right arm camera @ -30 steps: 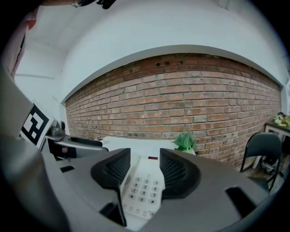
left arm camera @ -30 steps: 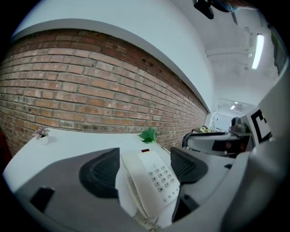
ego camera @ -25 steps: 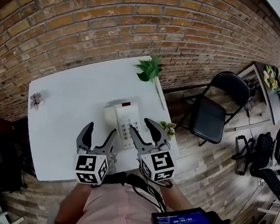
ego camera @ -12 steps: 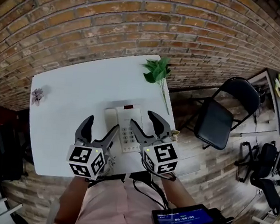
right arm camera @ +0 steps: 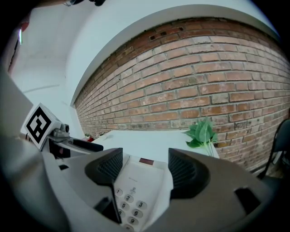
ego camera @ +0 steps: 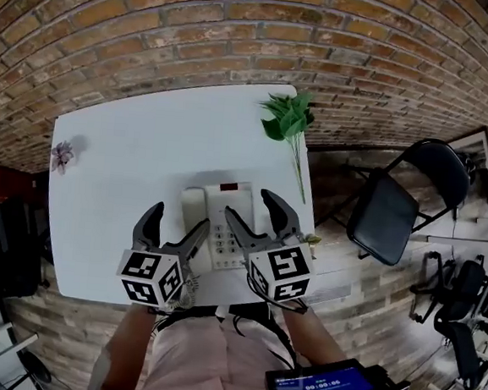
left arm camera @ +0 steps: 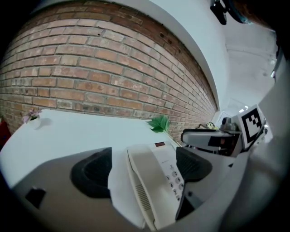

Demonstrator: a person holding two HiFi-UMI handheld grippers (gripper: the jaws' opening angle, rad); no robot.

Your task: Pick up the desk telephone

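Both sank, fingers widened | L gripper spread astride cream handset | R gripper spread over boxy desk telephone

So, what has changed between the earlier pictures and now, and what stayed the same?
The left gripper and the right gripper came forward and lower over the telephone, and the jaws of both have just been opening. The telephone now lies between each pair of jaws, but neither gripper has taken hold of it. The telephone, the green sprig and the small flower stayed in place on the table.
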